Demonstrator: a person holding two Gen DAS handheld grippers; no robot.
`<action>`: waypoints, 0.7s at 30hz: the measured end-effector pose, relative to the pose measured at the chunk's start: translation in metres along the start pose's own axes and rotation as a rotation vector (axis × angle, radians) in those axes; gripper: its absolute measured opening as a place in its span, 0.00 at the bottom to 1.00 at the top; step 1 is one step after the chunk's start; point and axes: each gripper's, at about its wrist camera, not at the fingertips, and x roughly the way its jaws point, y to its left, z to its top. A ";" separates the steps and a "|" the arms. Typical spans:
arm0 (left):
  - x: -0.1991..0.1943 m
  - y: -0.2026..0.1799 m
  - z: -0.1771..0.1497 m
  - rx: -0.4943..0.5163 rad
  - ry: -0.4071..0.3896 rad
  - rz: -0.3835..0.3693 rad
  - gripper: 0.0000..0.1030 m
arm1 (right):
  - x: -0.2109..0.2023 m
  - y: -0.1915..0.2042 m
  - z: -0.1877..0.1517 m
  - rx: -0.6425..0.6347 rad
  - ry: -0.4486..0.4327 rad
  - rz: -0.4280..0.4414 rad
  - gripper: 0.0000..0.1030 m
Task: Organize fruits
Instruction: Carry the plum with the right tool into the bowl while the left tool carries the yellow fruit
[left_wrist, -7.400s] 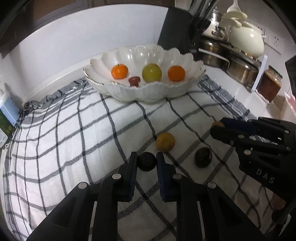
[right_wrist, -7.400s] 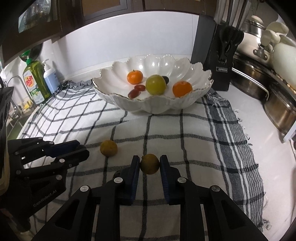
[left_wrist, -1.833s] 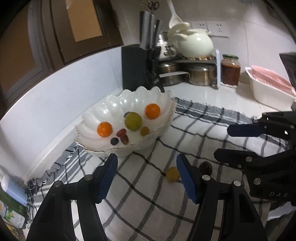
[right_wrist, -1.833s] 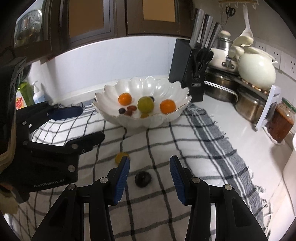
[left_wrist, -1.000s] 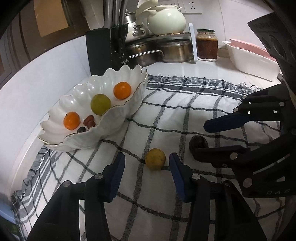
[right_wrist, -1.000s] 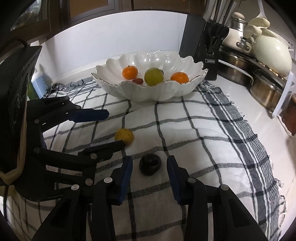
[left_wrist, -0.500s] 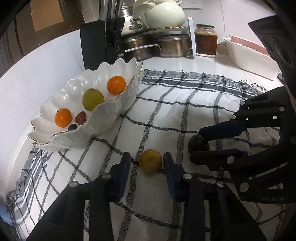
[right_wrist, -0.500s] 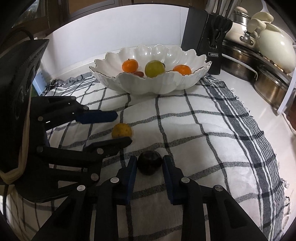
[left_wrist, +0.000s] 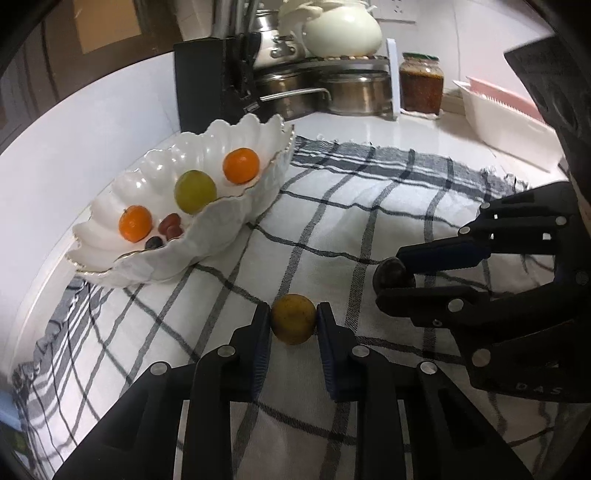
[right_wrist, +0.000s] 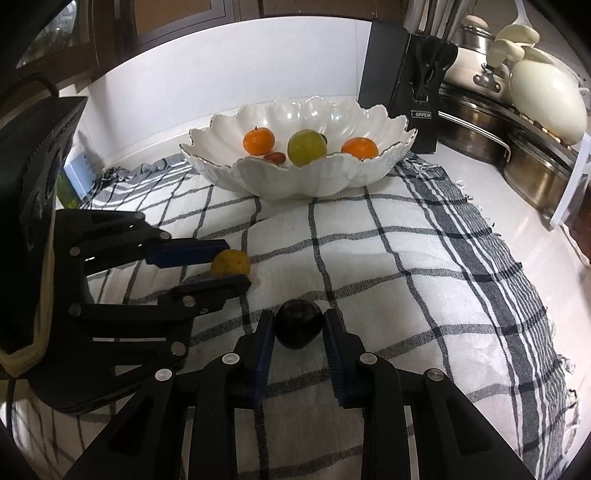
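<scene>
At lower centre of the left wrist view, a yellow fruit (left_wrist: 293, 323) on the checked cloth (left_wrist: 369, 206) is being closed upon by the left gripper (left_wrist: 291, 325), pads touching; at lower centre of the right wrist view, a dark fruit (right_wrist: 299, 328) is clamped by the right gripper (right_wrist: 298, 332); the white bowl (right_wrist: 295, 181) is seen above.

Dim indoor light, soft glare on the white bowl (right_wrist: 303, 177), fisheye-warped dark corners, slight blur.

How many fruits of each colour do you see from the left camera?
orange fruits: 2
green fruit: 1
yellow fruit: 1
red fruits: 2
big dark fruit: 1
small dark fruit: 1
Total: 8 showing
</scene>
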 end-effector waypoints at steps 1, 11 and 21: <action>-0.003 0.001 0.000 -0.013 -0.002 0.006 0.25 | -0.001 0.000 0.001 0.000 -0.004 0.001 0.27; -0.030 0.011 0.003 -0.128 -0.030 0.055 0.25 | -0.022 0.002 0.012 -0.003 -0.069 0.013 0.27; -0.064 0.022 0.009 -0.242 -0.089 0.110 0.25 | -0.047 0.006 0.026 -0.024 -0.151 0.021 0.27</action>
